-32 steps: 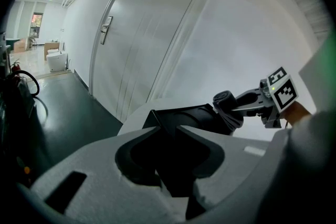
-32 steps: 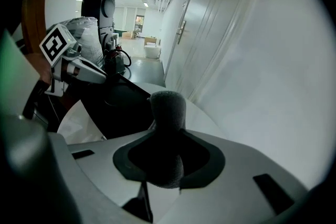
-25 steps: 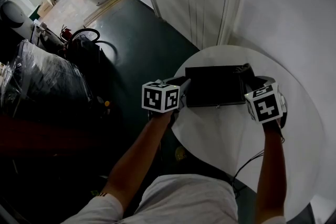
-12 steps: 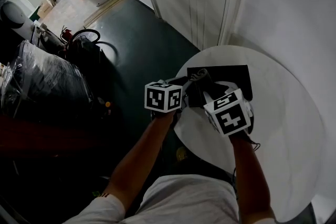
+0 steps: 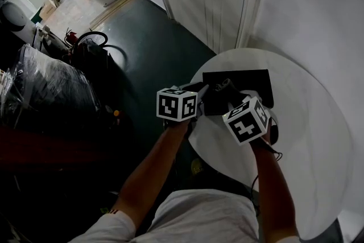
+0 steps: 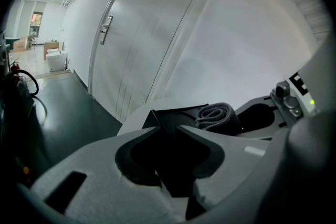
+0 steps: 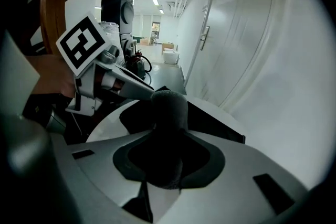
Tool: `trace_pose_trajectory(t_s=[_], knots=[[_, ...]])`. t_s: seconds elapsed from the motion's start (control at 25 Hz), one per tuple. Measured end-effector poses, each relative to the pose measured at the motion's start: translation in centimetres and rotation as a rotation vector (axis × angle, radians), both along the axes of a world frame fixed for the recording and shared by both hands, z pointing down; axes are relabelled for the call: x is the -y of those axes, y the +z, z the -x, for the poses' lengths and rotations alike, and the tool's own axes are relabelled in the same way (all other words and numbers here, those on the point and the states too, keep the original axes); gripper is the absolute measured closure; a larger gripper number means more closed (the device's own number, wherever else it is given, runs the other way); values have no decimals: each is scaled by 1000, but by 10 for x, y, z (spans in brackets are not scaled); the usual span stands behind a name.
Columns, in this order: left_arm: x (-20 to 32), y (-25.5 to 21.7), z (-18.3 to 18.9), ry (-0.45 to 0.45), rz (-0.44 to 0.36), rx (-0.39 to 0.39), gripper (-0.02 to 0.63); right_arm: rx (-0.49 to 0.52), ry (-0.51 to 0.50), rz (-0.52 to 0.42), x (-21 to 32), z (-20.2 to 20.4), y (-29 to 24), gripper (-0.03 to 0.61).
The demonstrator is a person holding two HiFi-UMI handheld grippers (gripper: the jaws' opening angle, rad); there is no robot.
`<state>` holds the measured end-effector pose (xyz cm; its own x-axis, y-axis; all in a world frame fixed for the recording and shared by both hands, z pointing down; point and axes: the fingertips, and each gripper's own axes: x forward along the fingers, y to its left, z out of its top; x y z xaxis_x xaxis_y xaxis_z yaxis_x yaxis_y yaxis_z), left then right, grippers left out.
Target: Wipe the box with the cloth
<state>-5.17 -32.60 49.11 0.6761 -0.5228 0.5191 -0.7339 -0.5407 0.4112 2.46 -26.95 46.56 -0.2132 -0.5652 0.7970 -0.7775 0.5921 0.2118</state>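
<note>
Table bears box, partly hidden by cloth in right gripper.

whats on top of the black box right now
A rolled grey cloth, clamped in the right gripper, rests on the box near its left end. The rest of the top looks bare; the patch beneath the cloth is covered.

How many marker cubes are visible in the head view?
2. The left gripper's cube is at the table's left edge; the right gripper's cube is over the box's front edge.
</note>
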Motion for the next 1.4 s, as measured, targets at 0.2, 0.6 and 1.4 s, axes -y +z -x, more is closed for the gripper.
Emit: trace_pose_trajectory(t_s=[0.2, 0.6, 1.4], knots=[[0, 0, 0, 2, -3, 4, 518, -31, 61, 3, -1, -41, -2, 482], [-2, -1, -1, 7, -3, 12, 518, -35, 138, -11, -9, -90, -13, 482], [-1, 0, -2, 6, -7, 37, 518, -69, 219, -18, -16, -144, -14, 482]])
